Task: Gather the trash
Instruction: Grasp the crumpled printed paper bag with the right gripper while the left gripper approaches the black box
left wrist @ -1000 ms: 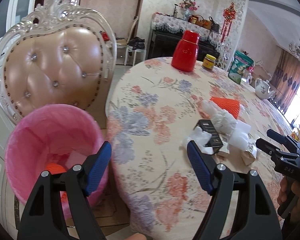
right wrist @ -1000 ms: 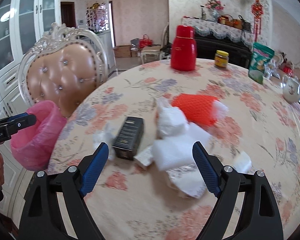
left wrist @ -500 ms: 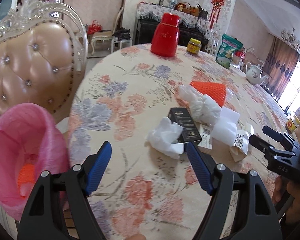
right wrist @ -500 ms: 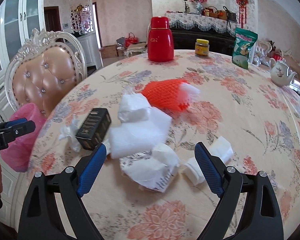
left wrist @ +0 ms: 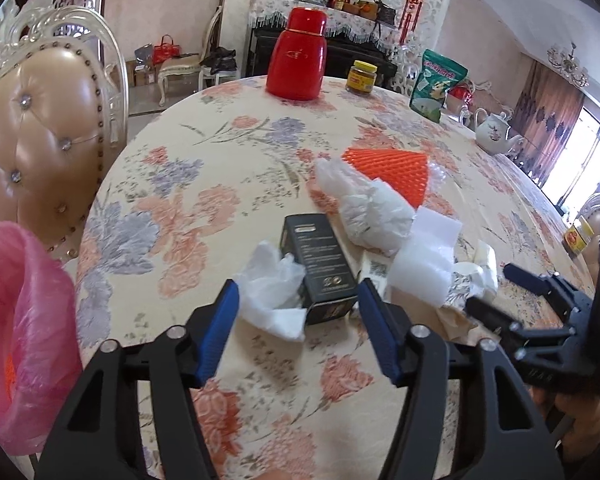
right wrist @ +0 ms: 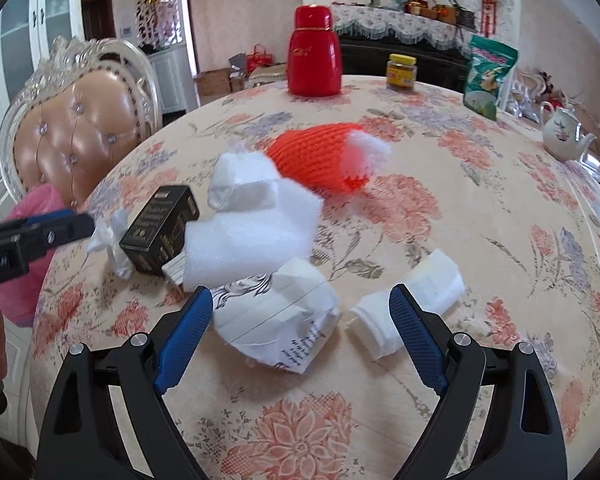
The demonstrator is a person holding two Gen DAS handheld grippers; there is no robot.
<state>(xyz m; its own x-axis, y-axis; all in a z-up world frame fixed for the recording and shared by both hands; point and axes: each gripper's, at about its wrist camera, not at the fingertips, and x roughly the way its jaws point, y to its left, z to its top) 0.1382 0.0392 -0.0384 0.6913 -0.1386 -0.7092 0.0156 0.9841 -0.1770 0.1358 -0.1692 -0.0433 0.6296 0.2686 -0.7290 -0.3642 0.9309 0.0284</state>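
Trash lies in a heap on the floral table (left wrist: 220, 208): a crumpled white tissue (left wrist: 274, 294), a black box (left wrist: 320, 264), a clear plastic bag (left wrist: 374, 210), white foam (left wrist: 424, 256) and orange foam netting (left wrist: 396, 170). My left gripper (left wrist: 298, 328) is open, its blue fingers on either side of the tissue and box. My right gripper (right wrist: 300, 328) is open around a crumpled printed paper (right wrist: 276, 320), with a folded white wrapper (right wrist: 408, 308) by its right finger. A pink-lined bin (left wrist: 16, 328) stands at the table's left edge.
A red thermos (left wrist: 298, 66), a yellow-lidded jar (left wrist: 362, 78), a green bag (left wrist: 438, 84) and a white teapot (left wrist: 494, 134) stand at the far side of the table. A padded chair (left wrist: 40, 128) stands left, behind the bin.
My left gripper has swung from over the bin to the table and closed in on the tissue and box. My right gripper has moved forward over the printed paper.
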